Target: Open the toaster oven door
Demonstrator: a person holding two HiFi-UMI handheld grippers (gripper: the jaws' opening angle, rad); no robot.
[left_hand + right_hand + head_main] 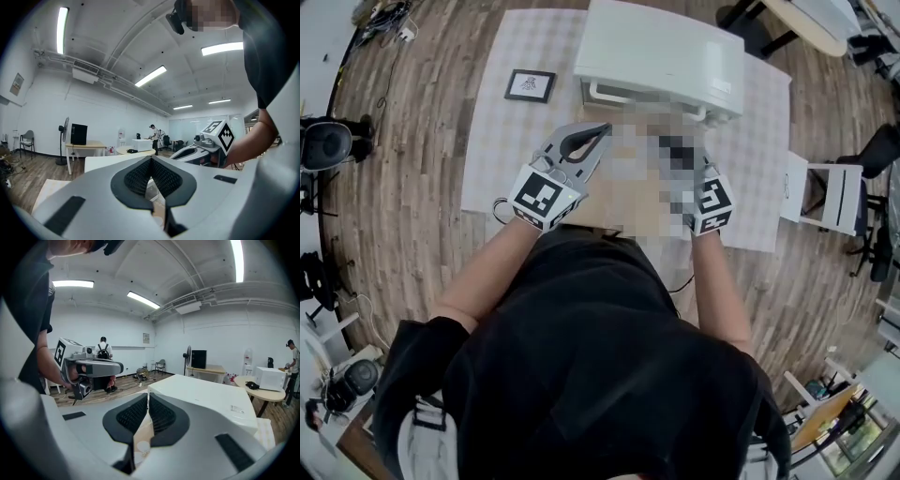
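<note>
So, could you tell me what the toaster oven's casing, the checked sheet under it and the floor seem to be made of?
Toaster oven: probably painted sheet metal, smooth pale matte flat panels with crisp edges; plastic is possible.
Checked sheet: looks like cloth or vinyl, faint grid print lying flat.
Floor: wood or wood-look laminate, grey-brown planks with visible grain.

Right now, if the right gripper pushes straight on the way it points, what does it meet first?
Probably the white toaster oven: the shut right gripper aims at its near corner. Depth is unclear.
</note>
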